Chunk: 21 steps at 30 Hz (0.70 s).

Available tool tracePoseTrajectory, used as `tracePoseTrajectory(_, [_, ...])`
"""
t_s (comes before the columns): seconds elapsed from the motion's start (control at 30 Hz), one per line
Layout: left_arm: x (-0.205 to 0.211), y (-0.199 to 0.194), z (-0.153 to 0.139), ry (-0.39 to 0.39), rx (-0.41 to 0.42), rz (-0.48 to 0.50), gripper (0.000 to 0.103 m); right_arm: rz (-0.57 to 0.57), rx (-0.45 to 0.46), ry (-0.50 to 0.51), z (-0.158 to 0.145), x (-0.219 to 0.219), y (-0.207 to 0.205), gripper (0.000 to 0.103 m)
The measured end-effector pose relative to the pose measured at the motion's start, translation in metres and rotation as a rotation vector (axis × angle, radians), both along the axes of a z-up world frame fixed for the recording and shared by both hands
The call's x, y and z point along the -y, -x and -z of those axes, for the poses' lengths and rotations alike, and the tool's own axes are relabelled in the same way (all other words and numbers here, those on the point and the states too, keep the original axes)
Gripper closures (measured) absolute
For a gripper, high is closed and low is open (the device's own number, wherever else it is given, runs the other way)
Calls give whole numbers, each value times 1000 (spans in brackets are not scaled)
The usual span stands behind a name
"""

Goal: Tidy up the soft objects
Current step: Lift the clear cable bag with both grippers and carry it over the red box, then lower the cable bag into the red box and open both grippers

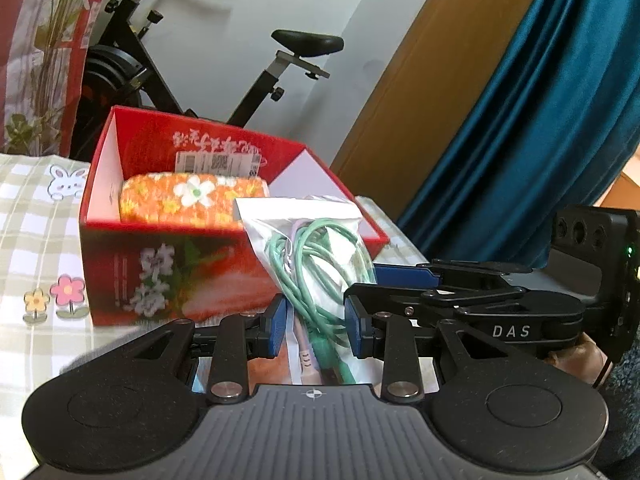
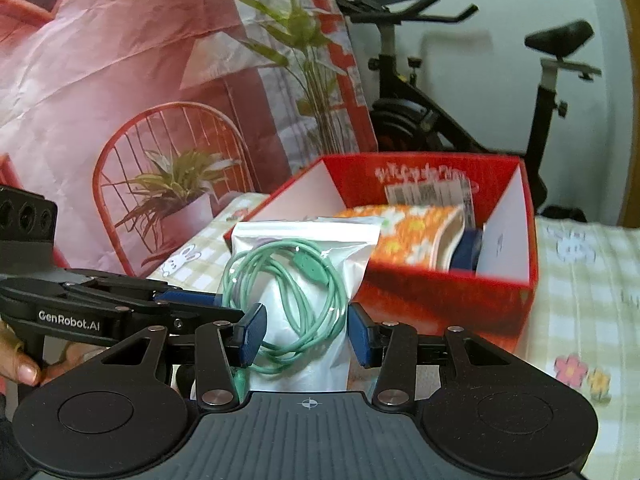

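Observation:
A clear zip bag [image 1: 304, 236] with a coiled green cable hangs in front of an open red box [image 1: 168, 272]. My left gripper [image 1: 316, 328] is shut on the bag's lower part, its blue pads pressing both sides. From the right, my right gripper [image 1: 380, 292] grips the same bag. In the right wrist view the bag [image 2: 304, 280] sits between the right gripper's [image 2: 306, 336] pads, with the left gripper [image 2: 188, 300] reaching in from the left. An orange flowered soft pouch [image 1: 180, 200] [image 2: 412, 232] lies inside the red box [image 2: 440, 300].
A green-checked cloth with flower and rabbit prints [image 1: 36, 232] [image 2: 580, 288] covers the surface under the box. Behind stand an exercise bike [image 1: 256, 80] [image 2: 548, 92], a blue curtain [image 1: 540, 120] and a printed pink backdrop [image 2: 140, 80]. A hand [image 2: 24, 364] holds the left gripper's handle.

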<state>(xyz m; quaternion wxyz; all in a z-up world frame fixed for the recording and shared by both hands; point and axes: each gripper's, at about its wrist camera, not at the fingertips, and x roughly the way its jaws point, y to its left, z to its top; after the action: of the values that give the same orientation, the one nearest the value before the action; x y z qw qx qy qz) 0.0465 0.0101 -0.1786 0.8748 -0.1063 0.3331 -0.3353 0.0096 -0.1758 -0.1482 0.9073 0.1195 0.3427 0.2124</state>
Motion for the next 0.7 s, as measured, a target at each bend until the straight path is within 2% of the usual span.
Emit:
tracePoseTrajectory(0.2, [9,-29,-17,6,24,-8,70,10,56,17,-12,10,-24,62])
tracePoseTrajectory(0.4, [26,-76,-32,0,63,-3,70,32,134,91,-20,23,-61,64])
tracePoseTrajectory(0.53, [39,-107,-28,-33,74,3,70,37,170,175,-15,26,-88,66])
tracePoseTrajectory(0.7, [49,-134,-14,-46,34,-3,70,43,159,216,2,30,-115,69])
